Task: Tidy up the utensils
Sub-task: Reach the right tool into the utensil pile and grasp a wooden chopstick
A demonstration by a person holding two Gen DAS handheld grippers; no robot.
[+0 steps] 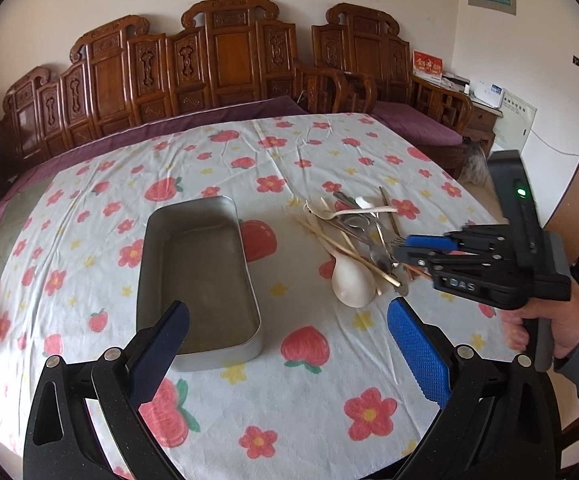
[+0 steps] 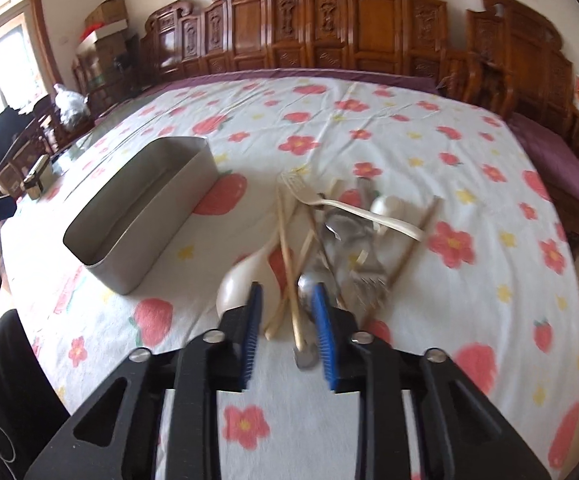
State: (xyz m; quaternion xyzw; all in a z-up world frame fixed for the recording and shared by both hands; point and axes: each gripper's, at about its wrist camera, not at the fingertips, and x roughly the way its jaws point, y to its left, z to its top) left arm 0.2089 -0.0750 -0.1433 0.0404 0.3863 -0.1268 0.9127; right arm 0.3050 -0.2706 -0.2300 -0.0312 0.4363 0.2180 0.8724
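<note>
An empty grey metal tin [image 1: 199, 276] [image 2: 141, 208] lies on the flowered tablecloth. To its right is a pile of utensils [image 1: 363, 236] [image 2: 329, 236]: a white spoon [image 1: 351, 280] [image 2: 241, 276], wooden chopsticks [image 2: 287, 256], metal spoons and forks, and a cream plastic fork [image 2: 329, 202]. My left gripper [image 1: 289, 330] is open and empty, near the tin's near end. My right gripper [image 2: 285, 300] [image 1: 403, 254] is open at the pile's near edge, its fingers either side of chopstick ends and a metal spoon [image 2: 307, 288].
The table [image 1: 273, 152] has a white cloth with red flowers and strawberries. Carved wooden benches [image 1: 217, 60] with purple cushions stand behind it. A small tin box [image 2: 37, 178] sits at the table's left edge in the right wrist view.
</note>
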